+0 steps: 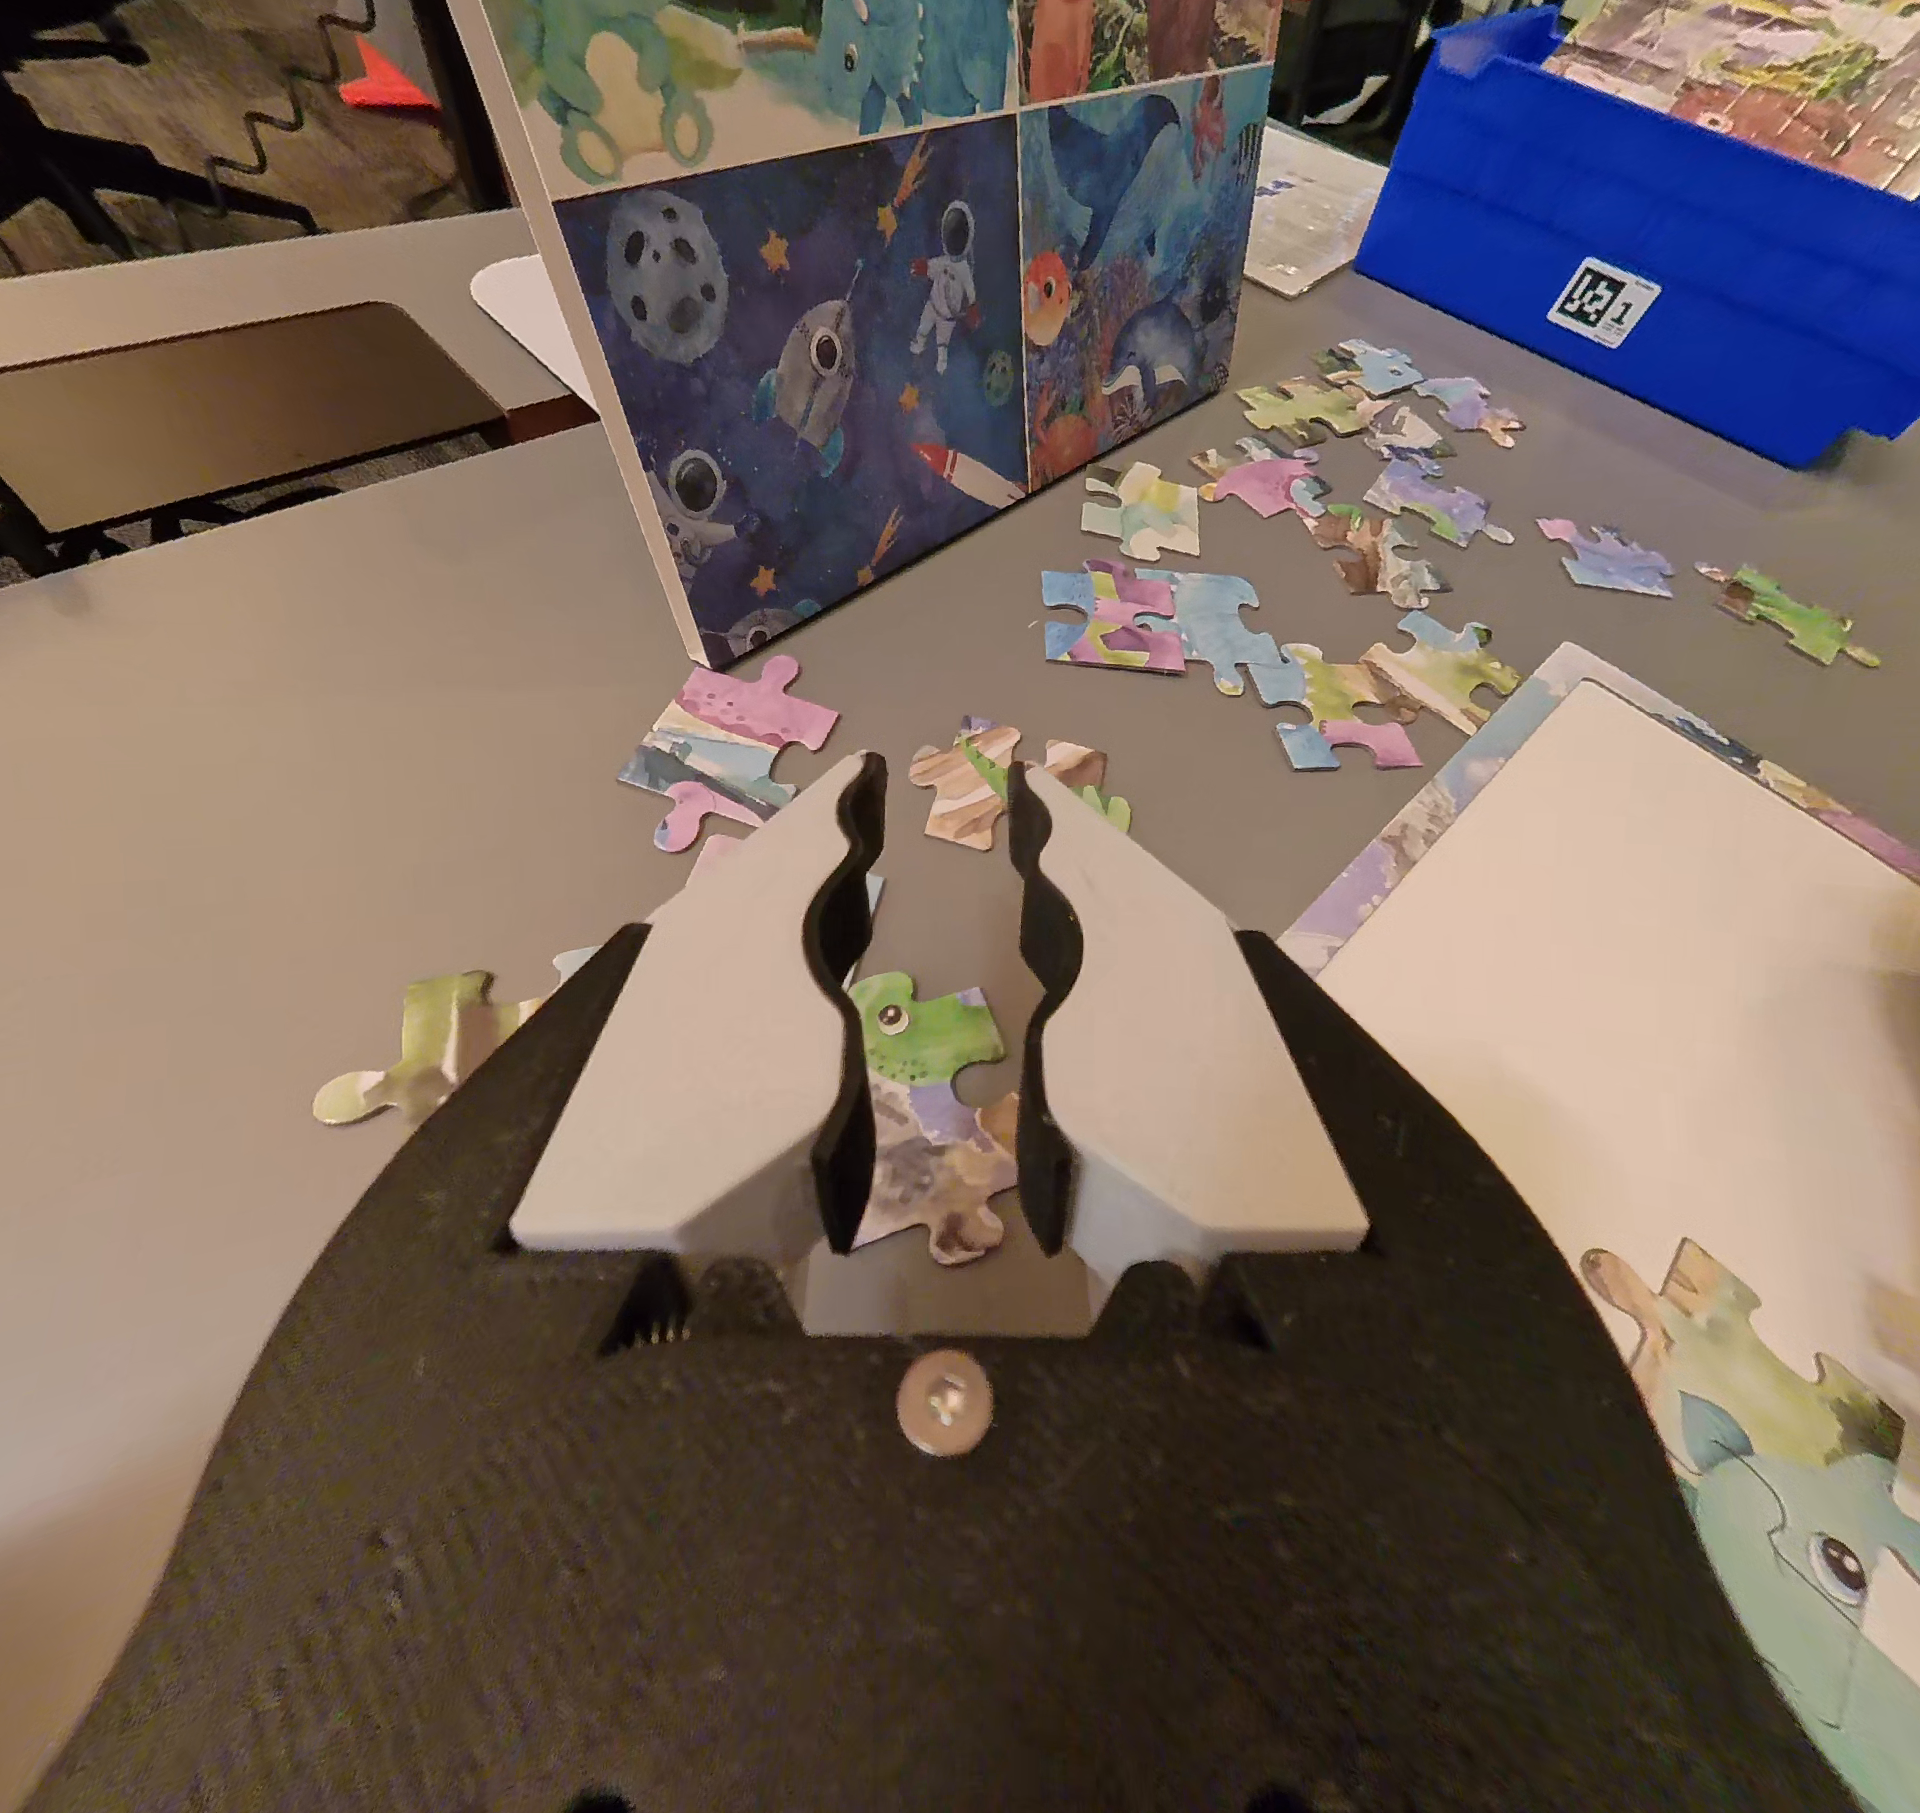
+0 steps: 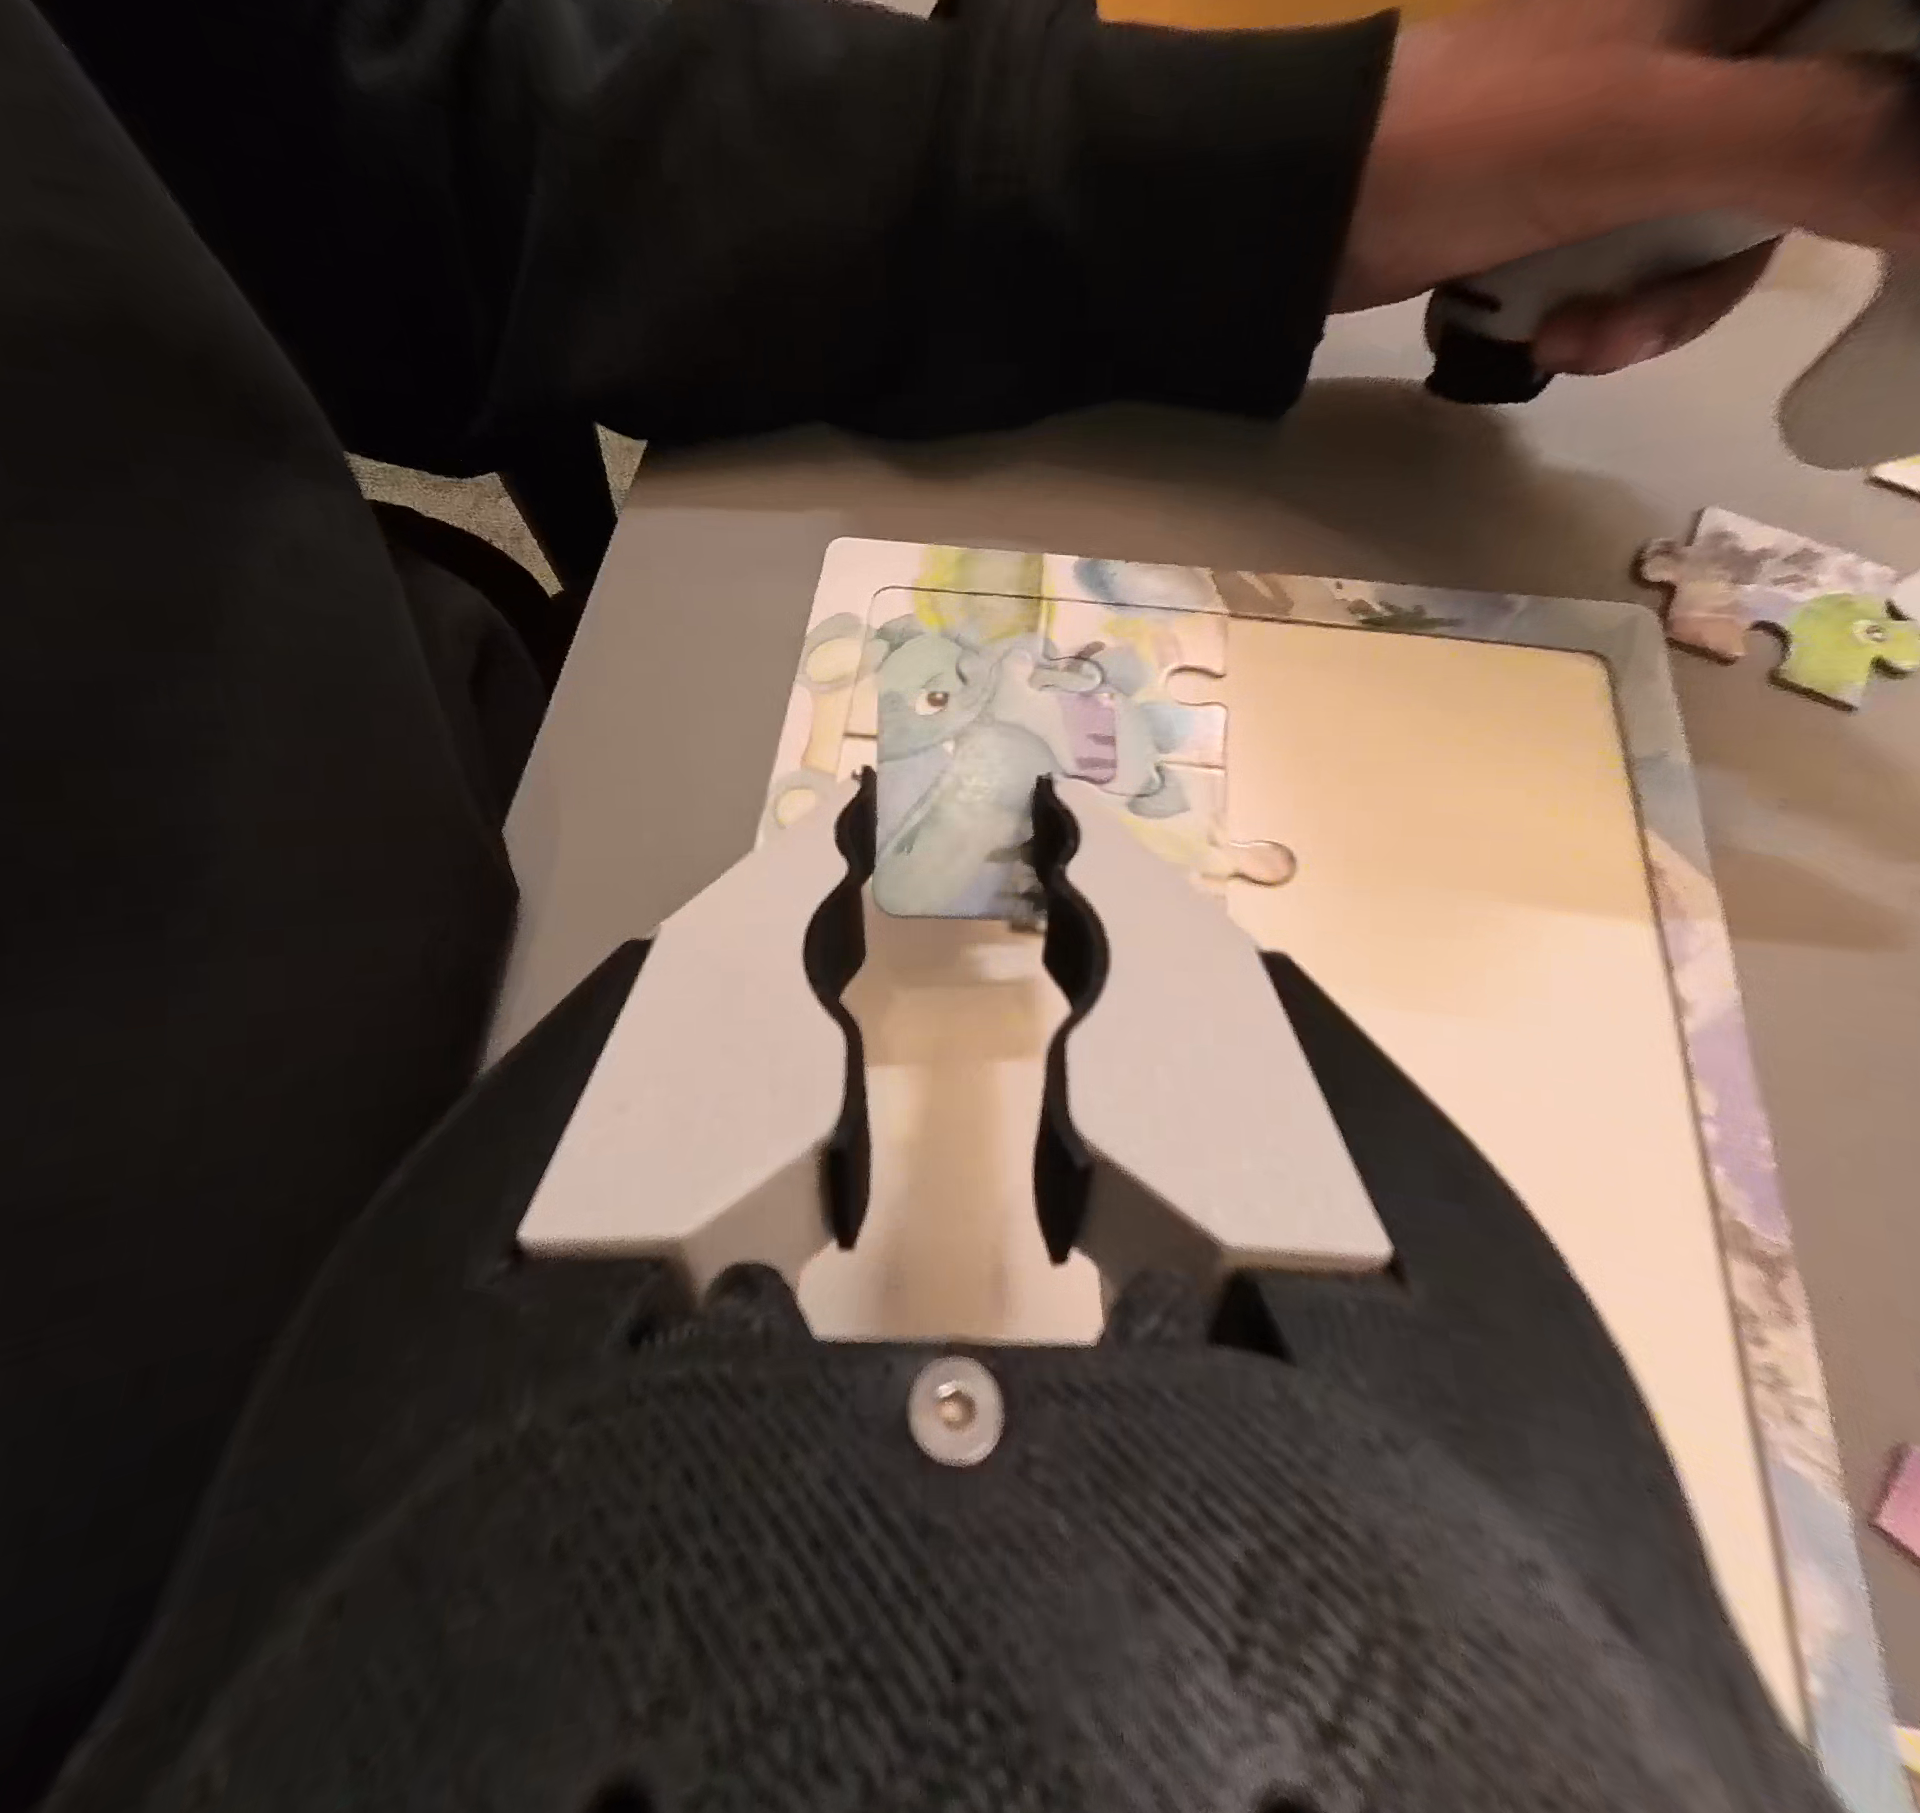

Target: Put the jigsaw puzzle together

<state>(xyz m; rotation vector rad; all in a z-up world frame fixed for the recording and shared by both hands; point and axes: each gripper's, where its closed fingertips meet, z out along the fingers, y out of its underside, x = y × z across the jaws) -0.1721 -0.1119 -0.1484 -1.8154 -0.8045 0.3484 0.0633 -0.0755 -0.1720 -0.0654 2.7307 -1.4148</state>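
Left wrist view shows the left tool (image 1: 945, 787) hovering with its jaws parted and nothing between them, above a green frog-face puzzle piece (image 1: 920, 1031) lying on the grey bench (image 1: 312, 776). More loose pieces (image 1: 1340, 558) are scattered beside an upright picture box (image 1: 883, 309) and a blue bin (image 1: 1621, 236). Right wrist view has the right tool (image 2: 951, 797) also parted and empty over the puzzle tray (image 2: 1455, 828), where a few joined pieces (image 2: 997, 714) fill its far-left corner.

left tongs (image 1: 945, 787) parted, empty | above green frog piece (image 1: 920, 1025) | grey table (image 1: 312, 724)
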